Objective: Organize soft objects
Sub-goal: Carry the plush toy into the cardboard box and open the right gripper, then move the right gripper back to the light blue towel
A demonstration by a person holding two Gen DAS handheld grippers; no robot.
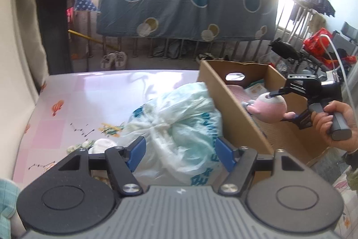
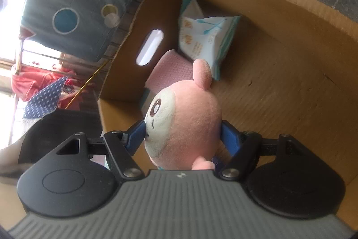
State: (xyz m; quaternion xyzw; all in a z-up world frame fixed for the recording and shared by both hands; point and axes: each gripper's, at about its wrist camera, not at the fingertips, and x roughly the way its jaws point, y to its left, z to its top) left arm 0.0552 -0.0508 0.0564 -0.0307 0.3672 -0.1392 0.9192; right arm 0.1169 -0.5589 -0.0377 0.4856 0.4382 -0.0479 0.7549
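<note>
Two grippers are at work, and the coming move turns on the right one: the right gripper point(image 2: 182, 137) carries a pink plush toy point(image 2: 183, 127) above the open cardboard box point(image 2: 290, 21), so the toy sits directly over the place it seems meant for, with the box floor below and beyond the jaws; its blue pads point(image 2: 136, 134) press the toy's round head from both sides, face against one pad, so the jaws stand wide yet clenched on the head; the toy's long axis runs roughly along the gripper's pointing line, one ear toward the far box wall and the body hidden back near the gripper body; in the box's far corner lie a pale printed packet point(image 2: 205, 37) and a pink textured item point(image 2: 170, 73), apart from the toy; a release here would likely drop it onto bare cardboard beside them; the left gripper point(image 1: 179, 155) hovers over a knotted white plastic bag point(image 1: 176, 127) on the pink-patterned desk point(image 1: 89, 93), just left of the box wall; its jaws are parted and grasp nothing, the pads flanking the bag without visibly pressing it; the left hand is plainly nearer that bag.
</note>
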